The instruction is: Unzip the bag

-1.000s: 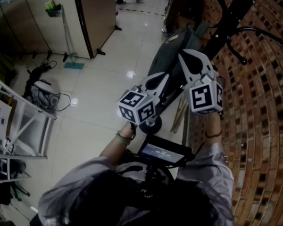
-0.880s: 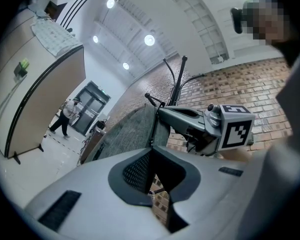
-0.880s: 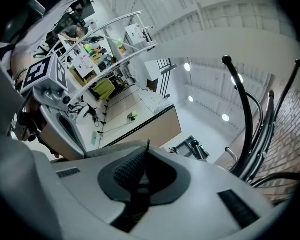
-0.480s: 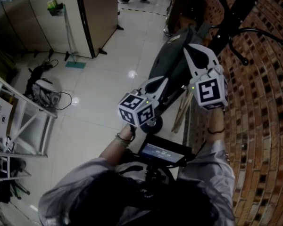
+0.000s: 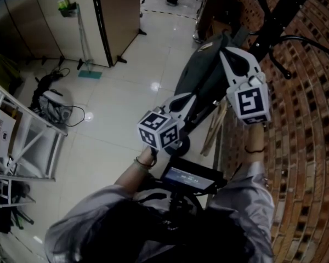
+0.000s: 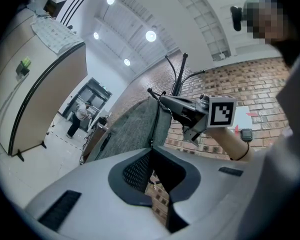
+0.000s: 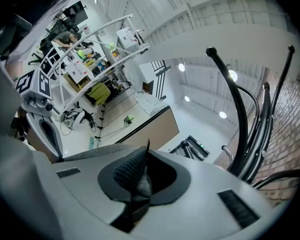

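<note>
the bag hung lengthwise from the rack, with the left gripper clenched on its lower edge and the right gripper higher up, clamped on what seemed the zip pull.

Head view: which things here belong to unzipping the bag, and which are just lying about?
Job in hand:
bag, hanging by the brick wall
left gripper, shut on the bag
right gripper, shut on it higher up

Lying about:
cable heap
white metal frame
tan partition
wooden sticks
</note>
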The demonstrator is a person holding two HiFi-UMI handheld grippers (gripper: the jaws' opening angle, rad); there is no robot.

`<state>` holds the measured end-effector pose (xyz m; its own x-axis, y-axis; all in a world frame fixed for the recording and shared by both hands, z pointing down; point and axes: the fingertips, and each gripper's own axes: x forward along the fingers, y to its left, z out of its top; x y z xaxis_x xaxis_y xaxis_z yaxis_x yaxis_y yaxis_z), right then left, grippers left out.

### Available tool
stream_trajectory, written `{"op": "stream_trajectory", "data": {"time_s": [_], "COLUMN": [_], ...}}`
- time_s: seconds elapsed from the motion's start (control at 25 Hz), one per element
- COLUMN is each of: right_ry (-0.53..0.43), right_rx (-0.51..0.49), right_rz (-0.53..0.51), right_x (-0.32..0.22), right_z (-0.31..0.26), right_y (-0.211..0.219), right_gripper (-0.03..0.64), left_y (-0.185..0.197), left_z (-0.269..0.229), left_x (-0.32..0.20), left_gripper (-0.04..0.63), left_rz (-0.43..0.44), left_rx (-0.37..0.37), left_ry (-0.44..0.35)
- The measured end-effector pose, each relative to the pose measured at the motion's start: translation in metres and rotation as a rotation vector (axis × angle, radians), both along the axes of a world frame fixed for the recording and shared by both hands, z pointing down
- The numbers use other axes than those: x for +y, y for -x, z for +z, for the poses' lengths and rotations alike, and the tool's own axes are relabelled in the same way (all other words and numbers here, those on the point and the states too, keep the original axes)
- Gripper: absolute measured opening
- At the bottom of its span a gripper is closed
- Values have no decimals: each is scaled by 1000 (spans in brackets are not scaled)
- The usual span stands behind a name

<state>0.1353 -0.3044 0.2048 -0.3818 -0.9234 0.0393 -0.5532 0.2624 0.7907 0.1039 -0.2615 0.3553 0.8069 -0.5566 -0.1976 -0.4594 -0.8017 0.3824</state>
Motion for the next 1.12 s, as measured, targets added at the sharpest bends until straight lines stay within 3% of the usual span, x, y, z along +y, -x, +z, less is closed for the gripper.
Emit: {"op": "stream_trajectory", "data": {"time_s": [1.12], "right_ry": [25], "right_rx": [-66], "right_rz": [-10], "right_x": [-21], "right_z": [-18], "right_y": [-9], "right_gripper": [17], "left_y": [10], "left_z": [46], "left_x": [13], "left_gripper": [9], "left_rz": [-3], "left_rx": [-62], "left_ry": [33]}}
